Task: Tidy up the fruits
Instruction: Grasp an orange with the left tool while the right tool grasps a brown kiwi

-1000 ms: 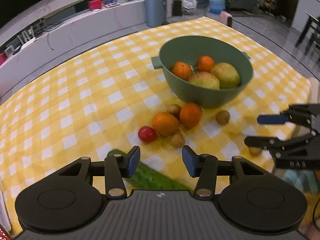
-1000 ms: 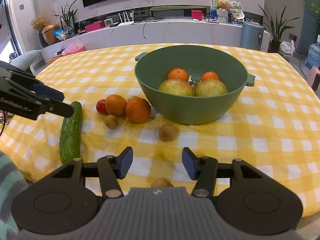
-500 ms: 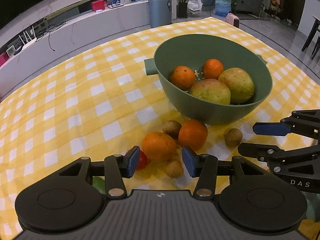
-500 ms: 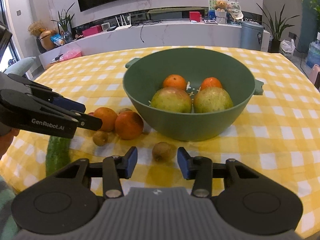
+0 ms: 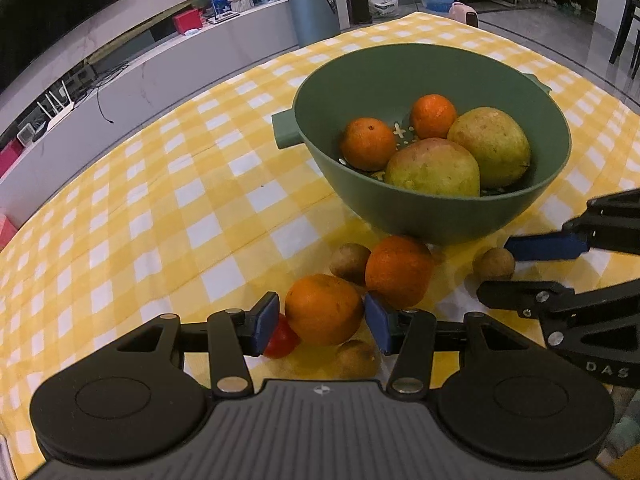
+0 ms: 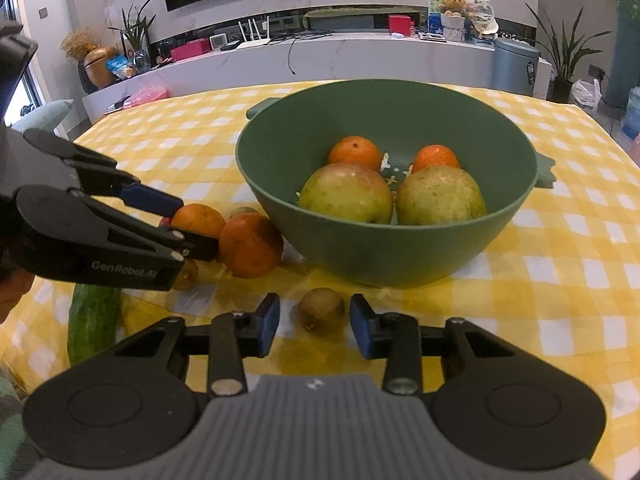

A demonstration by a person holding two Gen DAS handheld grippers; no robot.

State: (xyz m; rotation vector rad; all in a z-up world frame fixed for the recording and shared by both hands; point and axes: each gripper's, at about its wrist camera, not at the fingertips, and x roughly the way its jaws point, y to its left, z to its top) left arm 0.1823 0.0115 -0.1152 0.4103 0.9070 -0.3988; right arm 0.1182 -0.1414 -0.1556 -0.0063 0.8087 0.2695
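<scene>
Both grippers are low over the yellow checked cloth [image 5: 168, 184], each lined up on its own fruit in front of the green bowl [image 6: 384, 252].

Left gripper [image 5: 322, 320]: jaws apart, straddling the nearer orange [image 5: 324, 308] at lower centre of the left wrist view. Pads sit just beside its flanks; whether either pad touches cannot be told. Not gripped yet, by the look of it. A cherry tomato [image 5: 282, 340] lies tight against the left pad, and a second orange [image 5: 398, 270] crowds the right pad.

Right gripper [image 6: 314, 320]: jaws have just been closing, with the small brown kiwi [image 6: 322, 308] between them at lower centre of the right wrist view. A gap shows on both sides, so open, not clamped.

Bowl holds two oranges and two large yellow-green fruits, with room left.

Judgement on doing the step well:
- Left: close on the orange's widest part, and keep the tomato out of the pinch.
- Right: centre the kiwi before closing; it is small and round and may roll out.
- Lift straight up, clear the bowl's rim, release low inside.

Cucumber [image 6: 94, 320] lies at lower left of the right wrist view, untouched.
</scene>
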